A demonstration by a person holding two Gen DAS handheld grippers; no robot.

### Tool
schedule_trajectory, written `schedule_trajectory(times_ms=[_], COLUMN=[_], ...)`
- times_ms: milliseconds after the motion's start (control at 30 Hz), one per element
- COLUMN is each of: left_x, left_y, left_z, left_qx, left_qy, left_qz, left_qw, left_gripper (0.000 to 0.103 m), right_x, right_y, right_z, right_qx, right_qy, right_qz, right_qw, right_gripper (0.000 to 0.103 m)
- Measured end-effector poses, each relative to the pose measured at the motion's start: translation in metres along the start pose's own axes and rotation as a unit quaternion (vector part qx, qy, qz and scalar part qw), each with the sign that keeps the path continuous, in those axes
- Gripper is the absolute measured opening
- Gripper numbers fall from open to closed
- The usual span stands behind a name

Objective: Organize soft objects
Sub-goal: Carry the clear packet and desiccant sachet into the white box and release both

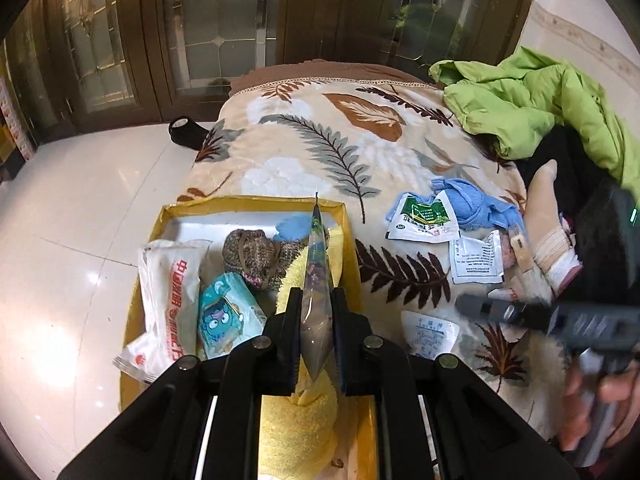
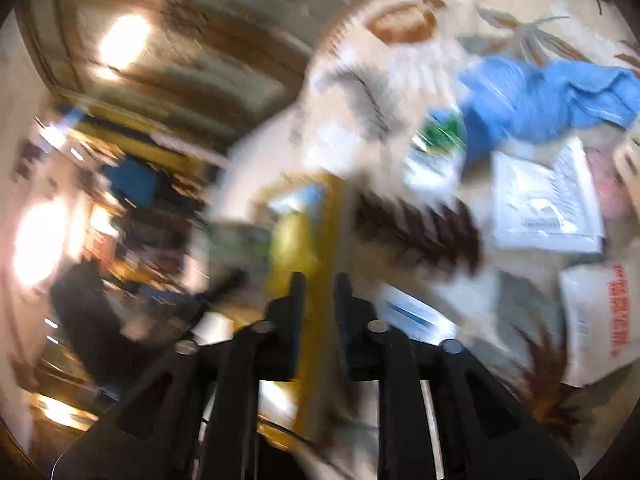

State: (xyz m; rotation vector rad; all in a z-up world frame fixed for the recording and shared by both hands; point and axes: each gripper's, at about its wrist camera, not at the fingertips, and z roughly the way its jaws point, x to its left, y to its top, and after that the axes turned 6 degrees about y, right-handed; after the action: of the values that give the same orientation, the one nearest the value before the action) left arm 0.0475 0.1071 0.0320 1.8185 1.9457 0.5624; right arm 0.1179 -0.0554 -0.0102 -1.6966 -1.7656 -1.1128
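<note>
My left gripper (image 1: 316, 296) is shut on a clear plastic pouch (image 1: 316, 256), held edge-on above the yellow box (image 1: 248, 202). In the box lie a white packet with red print (image 1: 170, 292), a teal tissue pack (image 1: 228, 316), a brown knitted piece (image 1: 252, 256) and a yellow plush cloth (image 1: 296, 420). On the leaf-print blanket (image 1: 320, 140) to the right lie a blue cloth (image 1: 472, 200) and several sachets (image 1: 424, 220). The right wrist view is blurred. My right gripper (image 2: 320, 284) is open with nothing between its fingers, over the box's yellow edge (image 2: 320, 220), with the blue cloth (image 2: 540, 96) far right.
A green jacket (image 1: 532, 100) is heaped at the bed's far right. White tiled floor (image 1: 80, 220) lies left of the bed, with wood-and-glass doors (image 1: 208, 32) behind. A black object (image 1: 186, 130) sits on the floor by the bed corner.
</note>
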Motion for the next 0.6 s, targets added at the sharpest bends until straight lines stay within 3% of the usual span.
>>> schedule_trajectory(times_ms=[67, 133, 400, 567, 600], left_x=[0.000, 0.000, 0.007, 0.007, 0.007], left_y=[-0.001, -0.001, 0.002, -0.001, -0.001], left_z=[0.000, -0.005, -0.016, -0.010, -0.010], left_qx=[0.001, -0.001, -0.011, -0.003, -0.003], left_qy=[-0.013, -0.024, -0.018, -0.017, -0.017], left_qz=[-0.008, -0.011, -0.014, -0.016, -0.016], left_qw=[0.9999, 0.9996, 0.9997, 0.9997, 0.9997], left_gripper=[0.012, 0.012, 0.012, 0.012, 0.012], right_x=[-0.007, -0.018, -0.045, -0.059, -0.058], right_y=[-0.010, -0.015, -0.040, -0.047, -0.046], right_z=[0.004, 0.005, 0.015, 0.026, 0.025], right_qx=[0.009, 0.014, 0.063, 0.047, 0.033], right_qy=[-0.054, -0.067, -0.028, -0.017, -0.003], right_qz=[-0.018, 0.001, 0.078, 0.100, 0.089], right_qw=[0.998, 0.998, 0.995, 0.994, 0.995], right_gripper=[0.047, 0.048, 0.048, 0.051, 0.047])
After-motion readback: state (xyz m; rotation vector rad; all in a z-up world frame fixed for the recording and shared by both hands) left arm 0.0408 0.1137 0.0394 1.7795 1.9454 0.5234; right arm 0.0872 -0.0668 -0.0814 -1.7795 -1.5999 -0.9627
